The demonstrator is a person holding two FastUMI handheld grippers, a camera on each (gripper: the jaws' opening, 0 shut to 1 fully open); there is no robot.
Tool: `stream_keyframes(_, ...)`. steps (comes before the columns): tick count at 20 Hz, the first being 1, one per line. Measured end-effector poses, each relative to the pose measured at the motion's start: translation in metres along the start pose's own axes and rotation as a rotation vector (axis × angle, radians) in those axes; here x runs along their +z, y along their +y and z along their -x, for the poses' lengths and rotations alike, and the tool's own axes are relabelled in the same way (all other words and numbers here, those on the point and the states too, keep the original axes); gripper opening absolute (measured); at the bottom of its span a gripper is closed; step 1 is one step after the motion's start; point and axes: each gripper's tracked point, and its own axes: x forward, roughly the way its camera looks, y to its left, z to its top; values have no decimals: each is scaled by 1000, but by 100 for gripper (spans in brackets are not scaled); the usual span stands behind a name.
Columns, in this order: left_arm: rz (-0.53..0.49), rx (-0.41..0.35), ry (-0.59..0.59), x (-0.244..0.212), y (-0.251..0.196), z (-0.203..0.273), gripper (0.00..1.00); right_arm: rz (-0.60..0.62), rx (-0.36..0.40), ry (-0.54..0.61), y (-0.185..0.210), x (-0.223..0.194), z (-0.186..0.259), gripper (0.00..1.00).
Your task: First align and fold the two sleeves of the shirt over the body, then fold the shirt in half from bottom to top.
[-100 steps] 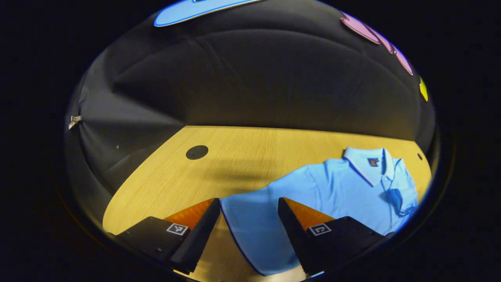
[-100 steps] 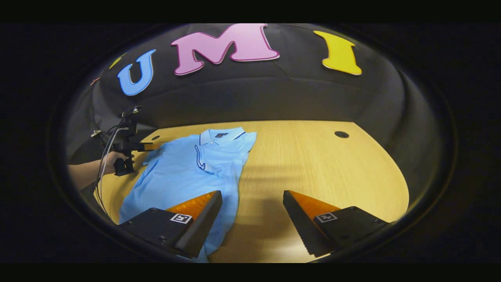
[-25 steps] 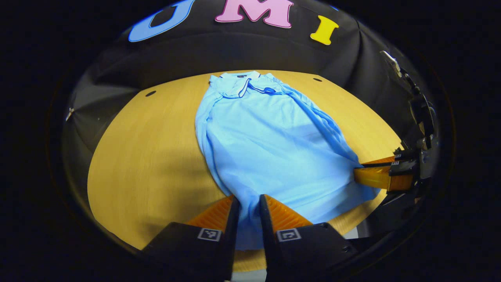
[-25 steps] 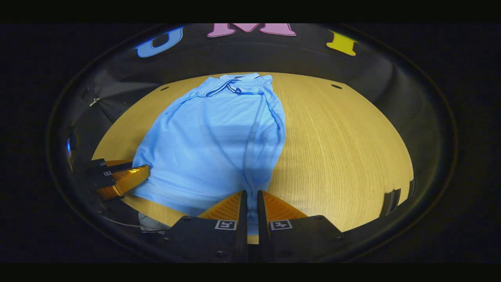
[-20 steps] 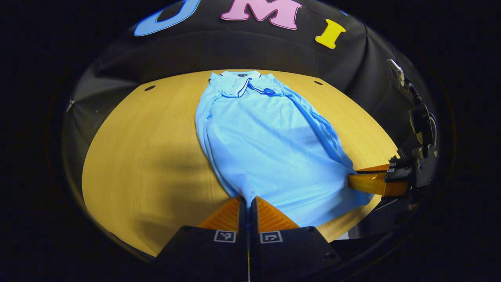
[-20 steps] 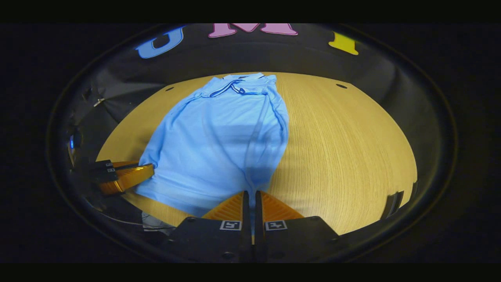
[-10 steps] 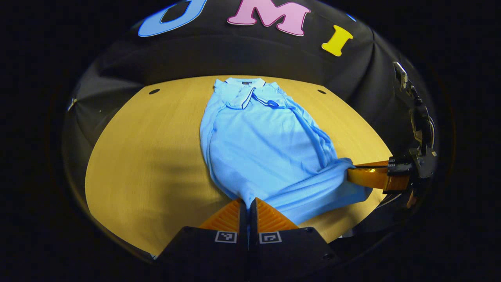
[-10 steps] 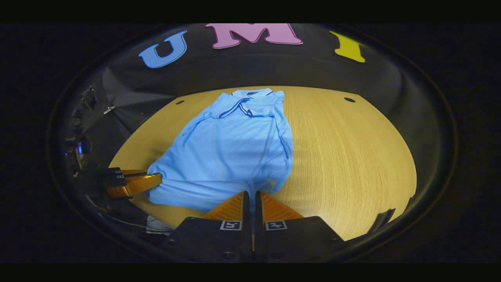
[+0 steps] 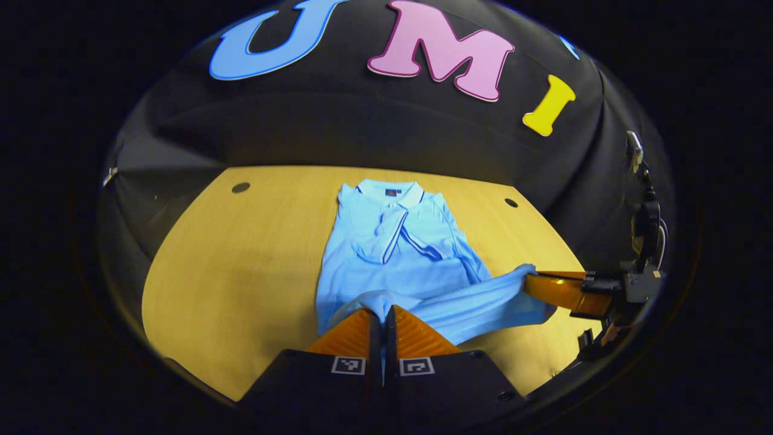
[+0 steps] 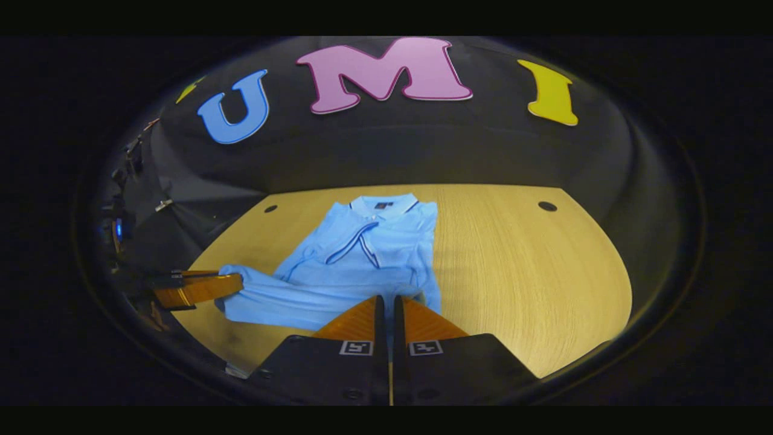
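Observation:
A light blue polo shirt (image 9: 392, 254) lies on the wooden table (image 9: 241, 266), collar toward the wall, both sleeves folded over its chest. My left gripper (image 9: 381, 314) is shut on the shirt's bottom hem at one corner. My right gripper (image 10: 388, 302) is shut on the other corner of the hem. The hem (image 9: 471, 305) hangs raised between them, stretched above the lower body of the shirt (image 10: 338, 284). In the left gripper view the right gripper (image 9: 534, 284) shows at the right; in the right gripper view the left gripper (image 10: 232, 284) shows at the left.
Two small dark holes (image 9: 240, 187) (image 9: 511, 202) sit in the table near its far edge. Bare wood (image 10: 531, 272) spreads to the right of the shirt in the right gripper view. The booth's black cloth wall (image 9: 362, 127) rises behind the table.
Both grippers have lifted the hem off the table and carried it toward the collar; the shirt's lower part now folds up over the body. Five seconds ago both stood open.

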Motion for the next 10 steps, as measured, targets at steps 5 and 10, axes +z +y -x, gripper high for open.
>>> stream_keyframes(5, -31, 6, -82, 83, 13, -45, 6, 3, 21, -95, -10, 75, -55, 7)
stream_keyframes(10, -97, 13, -126, 150, 30, -117, 6, -25, 25, -160, -27, 138, -131, 7)
